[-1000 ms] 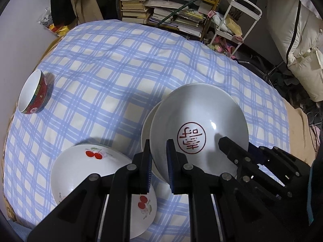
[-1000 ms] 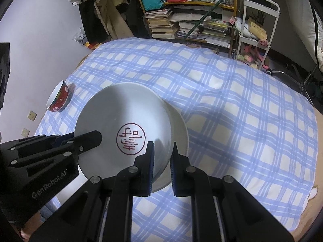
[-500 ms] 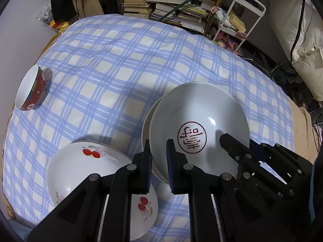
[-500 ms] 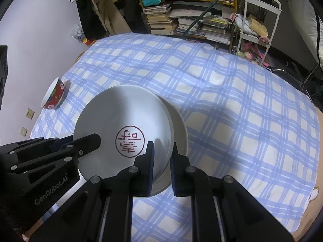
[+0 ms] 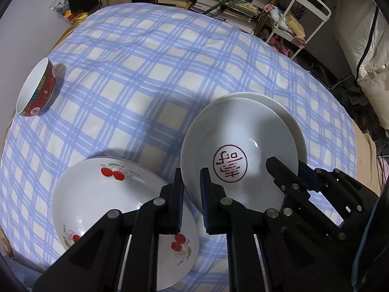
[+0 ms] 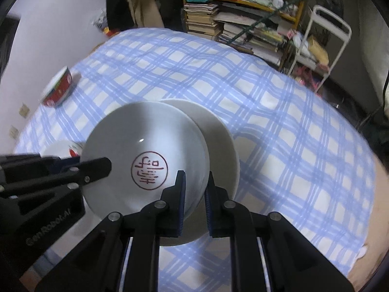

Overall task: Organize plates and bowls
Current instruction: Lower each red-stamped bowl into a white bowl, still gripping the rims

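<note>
Both tongs, left (image 5: 190, 187) and right (image 6: 194, 189), clench the rim of the white red-stamped ceramic bowl (image 5: 239, 146) at six o'clock; uneven lowering onto the plain white plate (image 6: 218, 141) could chip it.

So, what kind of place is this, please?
Probably a lived-in room at home, not a kitchen: dishes sit on a blue checked cloth, with stacked books on a cluttered shelf and a white cart behind.
</note>
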